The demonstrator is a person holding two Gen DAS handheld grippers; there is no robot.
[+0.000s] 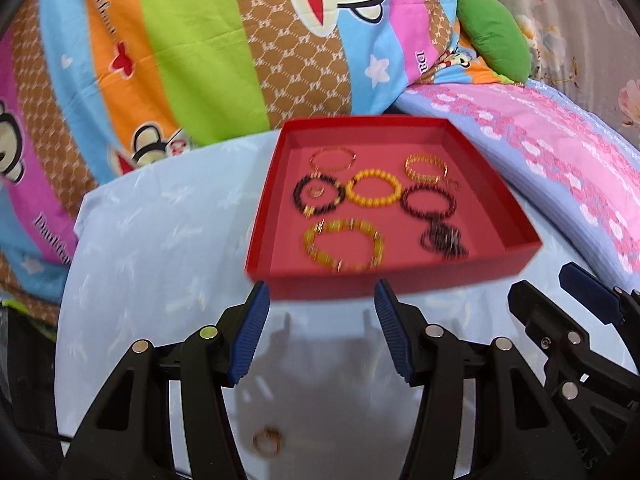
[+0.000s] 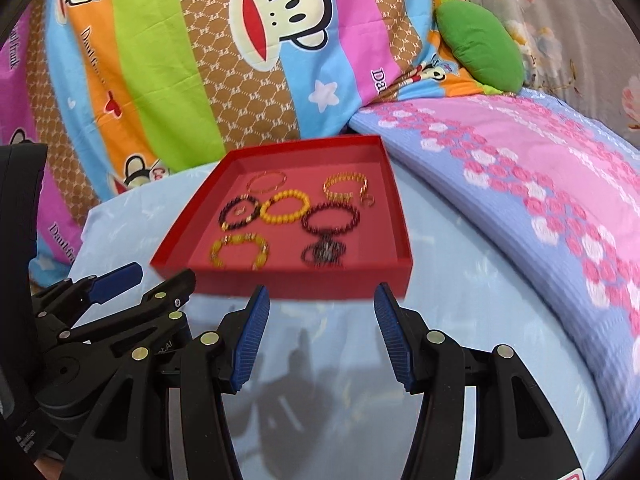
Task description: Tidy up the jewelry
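Observation:
A red tray (image 1: 400, 278) sits on the light blue cloth and holds several bracelets: yellow bead (image 1: 373, 189), amber (image 1: 343, 245), dark bead ones (image 1: 318, 193), thin gold ones (image 1: 333, 159). A small ring (image 1: 267, 441) lies on the cloth close under my left gripper (image 1: 322, 308), which is open and empty just before the tray's near wall. My right gripper (image 2: 322, 308) is open and empty before the tray (image 2: 344, 286); it shows at the right of the left wrist view (image 1: 552, 292). The left gripper shows at the left of the right wrist view (image 2: 156, 280).
The tray stands on a round surface under the blue cloth (image 1: 160, 240). A colourful monkey-print quilt (image 1: 200, 40) lies behind, a pink and blue flowered blanket (image 2: 520, 184) to the right, and a green cushion (image 2: 480, 46) at the back right.

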